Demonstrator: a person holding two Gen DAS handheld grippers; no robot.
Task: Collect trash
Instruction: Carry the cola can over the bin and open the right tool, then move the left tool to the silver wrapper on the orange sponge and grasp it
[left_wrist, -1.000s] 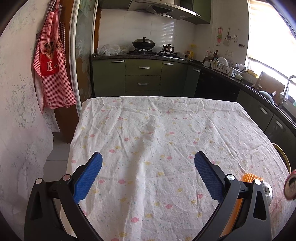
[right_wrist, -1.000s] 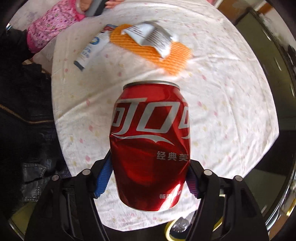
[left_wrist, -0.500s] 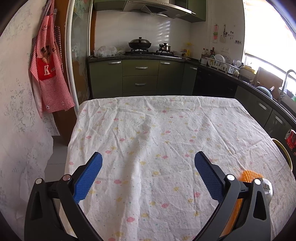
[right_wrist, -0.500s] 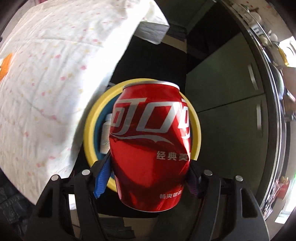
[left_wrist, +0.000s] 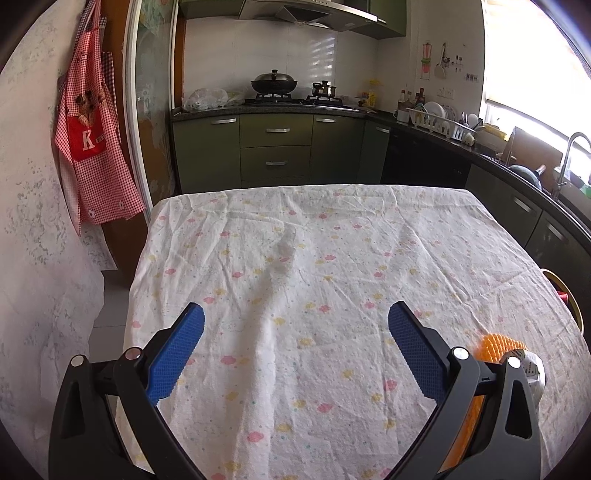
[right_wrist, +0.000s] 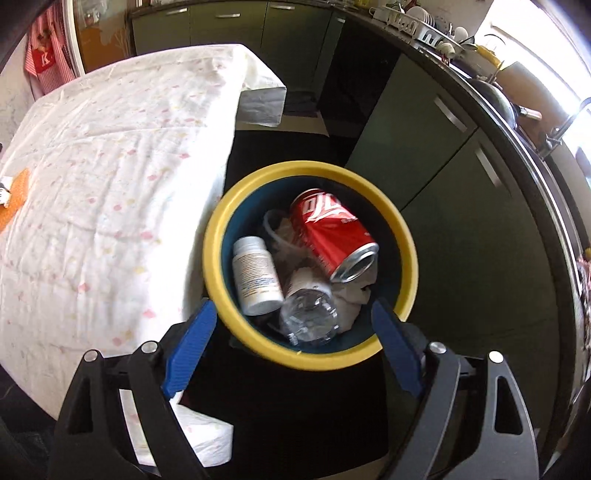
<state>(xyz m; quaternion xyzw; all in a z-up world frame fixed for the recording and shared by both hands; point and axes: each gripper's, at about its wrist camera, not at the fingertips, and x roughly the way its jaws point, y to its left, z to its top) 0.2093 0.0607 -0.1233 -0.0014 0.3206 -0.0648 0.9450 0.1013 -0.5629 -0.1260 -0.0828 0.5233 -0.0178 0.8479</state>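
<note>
A yellow-rimmed bin stands on the floor beside the table, and its rim shows past the table's right edge in the left wrist view. Inside lie a red cola can, a white pill bottle, a crushed clear bottle and crumpled paper. My right gripper hangs above the bin, its jaws opening, with nothing between them. My left gripper stands open over the flowered tablecloth, empty. An orange mesh pad with a silver wrapper lies at its right finger.
Green kitchen cabinets and a stove with pots run along the back. A dark counter with a sink lines the right side. A red checked apron hangs at the left. The cloth's corner drapes near the bin.
My right gripper swung off the table to over the bin, rolled, and let go of the red can, which now lies in the bin. The left gripper stayed put.
</note>
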